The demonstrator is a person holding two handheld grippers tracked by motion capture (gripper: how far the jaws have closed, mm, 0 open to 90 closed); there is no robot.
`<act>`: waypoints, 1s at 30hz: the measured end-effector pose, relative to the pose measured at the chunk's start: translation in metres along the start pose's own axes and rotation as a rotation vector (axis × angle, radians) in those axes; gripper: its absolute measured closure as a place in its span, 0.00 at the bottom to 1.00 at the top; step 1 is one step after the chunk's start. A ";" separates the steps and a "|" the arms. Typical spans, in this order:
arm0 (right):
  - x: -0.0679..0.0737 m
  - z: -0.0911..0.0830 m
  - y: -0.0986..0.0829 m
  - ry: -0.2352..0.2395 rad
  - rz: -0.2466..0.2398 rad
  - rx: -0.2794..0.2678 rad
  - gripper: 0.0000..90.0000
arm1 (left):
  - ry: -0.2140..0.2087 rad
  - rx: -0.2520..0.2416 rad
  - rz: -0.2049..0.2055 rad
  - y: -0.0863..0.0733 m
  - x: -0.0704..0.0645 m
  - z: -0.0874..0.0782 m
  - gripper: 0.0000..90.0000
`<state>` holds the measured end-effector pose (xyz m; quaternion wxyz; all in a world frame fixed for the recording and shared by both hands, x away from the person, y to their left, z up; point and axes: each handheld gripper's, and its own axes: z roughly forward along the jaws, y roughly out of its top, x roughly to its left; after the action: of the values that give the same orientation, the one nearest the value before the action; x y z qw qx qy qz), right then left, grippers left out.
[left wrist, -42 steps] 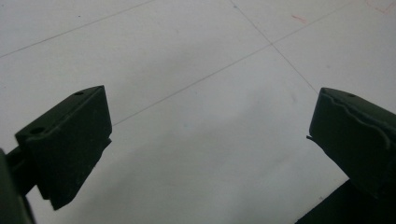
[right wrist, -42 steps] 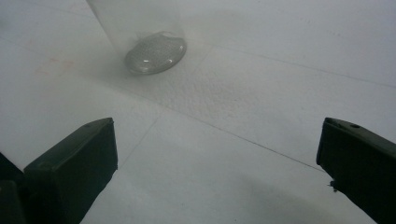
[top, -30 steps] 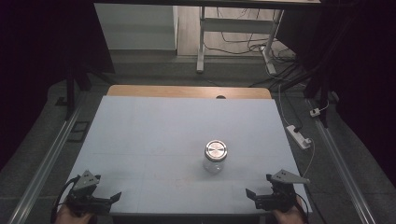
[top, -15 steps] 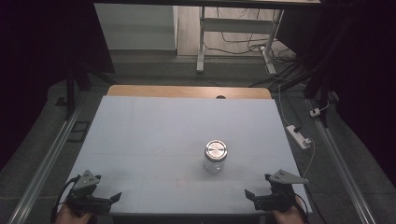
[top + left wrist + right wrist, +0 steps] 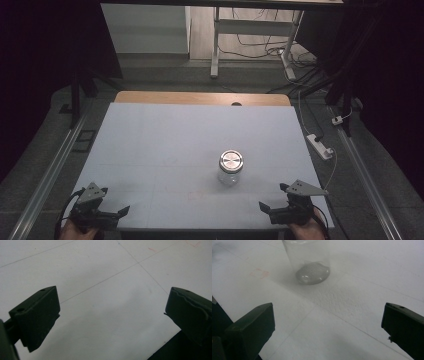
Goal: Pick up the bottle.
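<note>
The left gripper [image 5: 100, 214] sits at the near left corner of the surface [image 5: 165, 145], its 2 black jaws spread wide with nothing between them; in the left gripper view there is just bare white sheet ahead, crossed by faint seam lines, and the jar is well apart from it, off toward the other hand. The jar [image 5: 230, 169] stands upright a little right of the middle, long axis vertical, a clear glass cylinder with a flat, shiny metal lid and no visible contents. In the right gripper view its transparent wall and thick rounded base [image 5: 312, 272] lie ahead of the jaws and left of their centre line, with open surface between jaws and glass. The right gripper [image 5: 280, 210] rests at the near right edge, its 2 jaws also parted wide and empty, and it is plainly the nearer of the 2 to the jar. Glass and smooth metal will likely be slippery against hard black jaws, so a squeeze across the round body looks safer than one on the lid. The surface is matte and slightly pebbled
</note>
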<state>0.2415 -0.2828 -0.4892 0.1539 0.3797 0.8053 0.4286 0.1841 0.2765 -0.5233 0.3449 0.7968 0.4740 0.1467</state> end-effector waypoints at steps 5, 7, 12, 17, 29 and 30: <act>0.004 0.006 0.006 0.016 -0.032 -0.010 0.00 | 0.003 0.000 -0.002 0.000 0.000 0.000 0.00; 0.004 0.007 0.006 0.016 -0.035 -0.014 0.00 | 0.002 -0.003 -0.006 0.000 0.001 0.000 0.00; 0.003 0.015 0.009 0.029 -0.041 -0.012 0.00 | 0.002 0.002 -0.002 0.000 0.001 0.000 0.00; 0.004 0.025 0.014 0.054 -0.049 -0.009 0.00 | 0.005 0.003 -0.005 0.000 0.001 0.000 0.00; 0.005 0.050 0.025 0.116 -0.057 0.004 0.00 | 0.003 0.002 -0.012 0.000 0.001 0.000 0.00; 0.005 0.052 0.026 0.119 -0.059 0.006 0.00 | 0.002 0.002 -0.012 0.000 0.001 0.000 0.00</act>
<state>0.2804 -0.2402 -0.4986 0.1171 0.3302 0.8250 0.4434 0.1849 0.2771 -0.5233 0.3446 0.7941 0.4791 0.1452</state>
